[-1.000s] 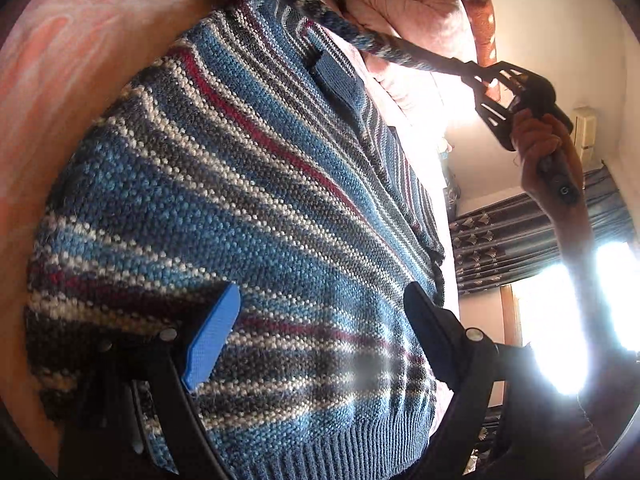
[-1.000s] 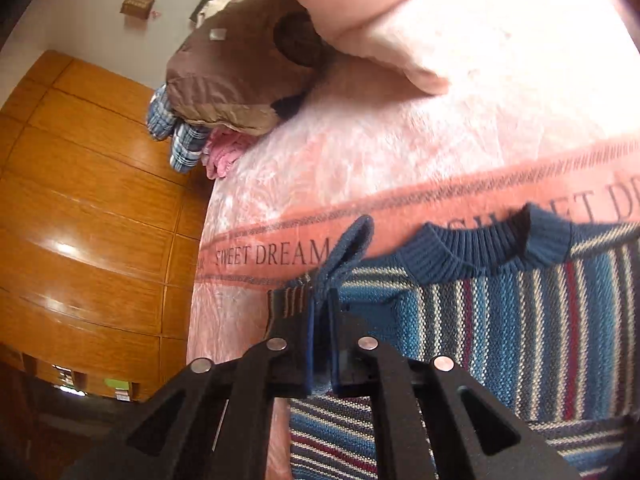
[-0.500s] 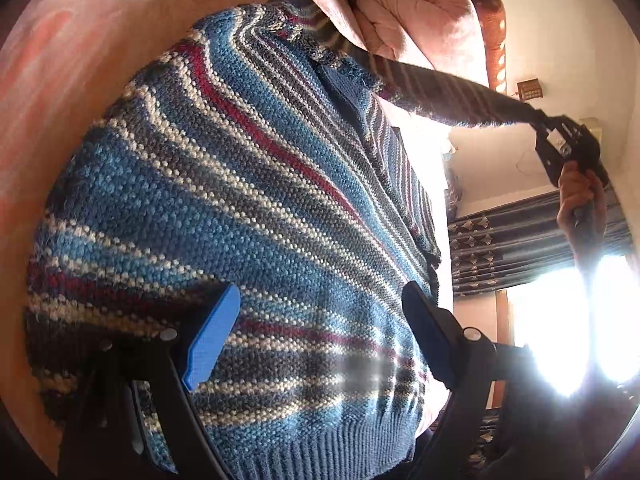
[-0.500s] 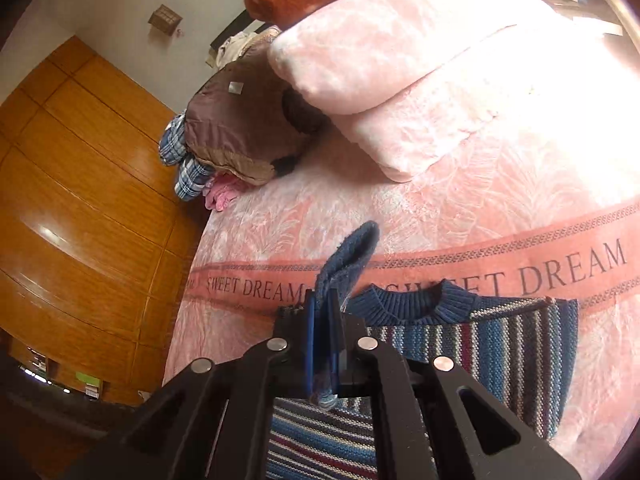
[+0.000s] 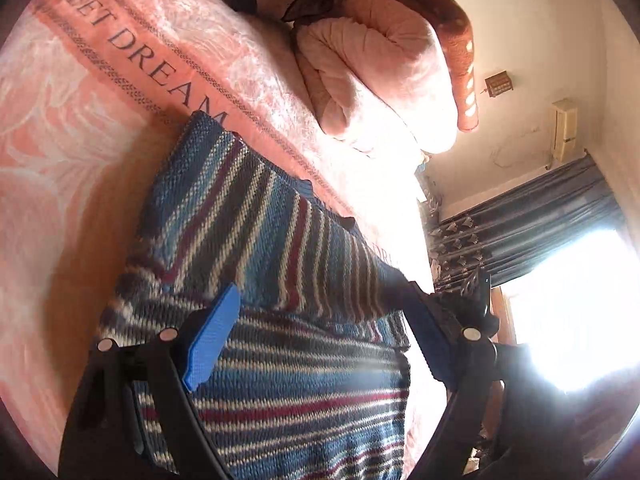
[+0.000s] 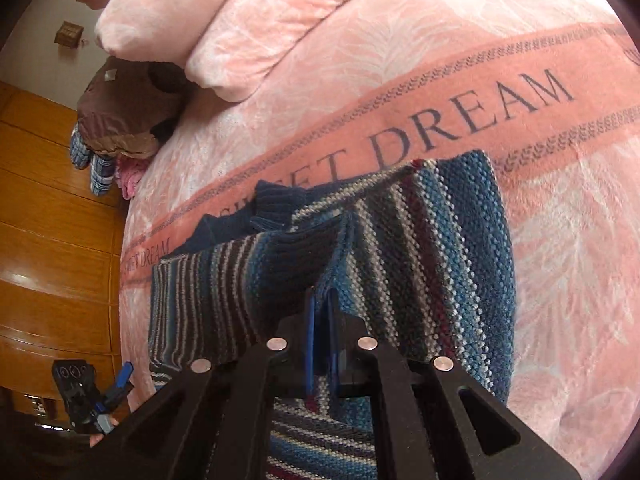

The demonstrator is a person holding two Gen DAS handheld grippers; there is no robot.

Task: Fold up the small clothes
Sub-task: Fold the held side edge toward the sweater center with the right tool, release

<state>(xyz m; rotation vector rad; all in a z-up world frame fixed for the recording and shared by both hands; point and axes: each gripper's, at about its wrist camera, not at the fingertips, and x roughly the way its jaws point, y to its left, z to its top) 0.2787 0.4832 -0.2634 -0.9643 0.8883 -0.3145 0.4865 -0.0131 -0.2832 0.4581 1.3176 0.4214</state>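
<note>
The right claw (image 6: 322, 320), clamped on the sleeve (image 6: 280, 264), has carried it from high above down across the sweater (image 5: 280, 380). The left claw (image 5: 320, 344) stays open above the sweater on the bed (image 5: 72, 128).

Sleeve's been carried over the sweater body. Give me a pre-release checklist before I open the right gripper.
1. Right gripper shut on the sleeve: ok.
2. Sleeve lies across the sweater body, not off its edge: ok.
3. Left gripper open, clamping nothing: ok.
4. Sweater wholly on the pink blanket: ok.
5. Sleeve flat, no bunching at the cuff: not ok, fabric ridges up by the fingers.
6. Other sleeve folded: cannot tell.
</note>
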